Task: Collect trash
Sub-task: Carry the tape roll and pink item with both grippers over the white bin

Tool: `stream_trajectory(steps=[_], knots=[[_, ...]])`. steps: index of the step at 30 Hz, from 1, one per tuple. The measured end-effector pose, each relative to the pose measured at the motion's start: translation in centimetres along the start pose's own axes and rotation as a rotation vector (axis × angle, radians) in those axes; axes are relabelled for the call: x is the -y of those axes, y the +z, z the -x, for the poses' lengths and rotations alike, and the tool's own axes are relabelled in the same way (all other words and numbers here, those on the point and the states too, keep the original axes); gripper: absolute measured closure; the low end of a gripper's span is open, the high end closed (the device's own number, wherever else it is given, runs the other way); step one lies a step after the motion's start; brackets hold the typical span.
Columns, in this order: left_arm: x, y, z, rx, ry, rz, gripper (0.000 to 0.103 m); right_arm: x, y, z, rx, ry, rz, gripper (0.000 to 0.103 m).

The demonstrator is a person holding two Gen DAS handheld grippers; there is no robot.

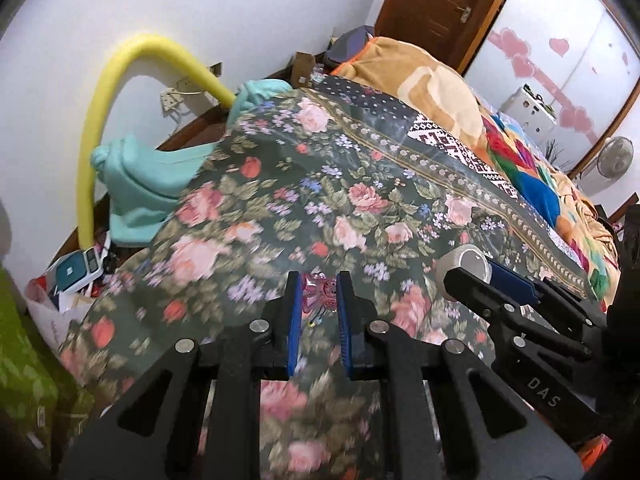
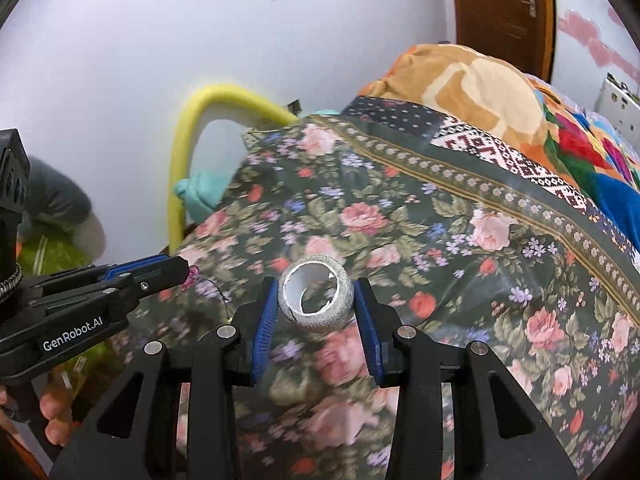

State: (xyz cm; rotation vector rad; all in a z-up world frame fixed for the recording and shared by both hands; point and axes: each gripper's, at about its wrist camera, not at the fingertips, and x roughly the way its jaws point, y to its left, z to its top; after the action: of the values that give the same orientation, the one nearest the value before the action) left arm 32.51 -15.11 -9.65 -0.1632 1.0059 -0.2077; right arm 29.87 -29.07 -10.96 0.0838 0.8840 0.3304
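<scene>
Trash sits in both grippers' jaws at lower centre: right gripper (image 2: pixel 316 300) clamps a tape roll (image 2: pixel 316 298), left gripper (image 1: pixel 318 300) pinches a pink wrapper (image 1: pixel 318 294), lifted off the bed (image 2: pixel 400 208) for carrying away

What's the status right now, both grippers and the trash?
Left gripper shut on pink wrapper. Right gripper shut on grey tape roll. Both above floral bedspread. Nothing in the way.

Wall: a plain white wall (image 1: pixel 200 12) is running behind the bed.
Door: a brown wooden door (image 1: pixel 436 0) is standing at the far corner.
Bed: a floral dark-green cover (image 1: pixel 320 184) is lying across it, with an orange blanket (image 1: pixel 420 76) bunching beyond.
Fan: a white fan (image 1: pixel 614 162) is standing at right.
</scene>
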Motion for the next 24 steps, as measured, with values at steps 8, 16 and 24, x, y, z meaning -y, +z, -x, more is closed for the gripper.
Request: stream_trajectory(steps=[8, 16, 24], knots=[[-3.0, -3.2, 6.2, 0.059, 0.037, 0.053, 0.088, -5.9, -1.7, 3.3, 0.026, 0.040, 0.087, 0.068], [-7.6, -7.0, 12.0, 0.132, 0.091, 0.107, 0.088, -11.9, -4.0, 5.4, 0.035, 0.094, 0.143, 0.068], [-12.7, -11.8, 15.9, 0.158, 0.162, 0.167, 0.088, -18.6, -6.9, 5.6, 0.014, 0.155, 0.221, 0.068]])
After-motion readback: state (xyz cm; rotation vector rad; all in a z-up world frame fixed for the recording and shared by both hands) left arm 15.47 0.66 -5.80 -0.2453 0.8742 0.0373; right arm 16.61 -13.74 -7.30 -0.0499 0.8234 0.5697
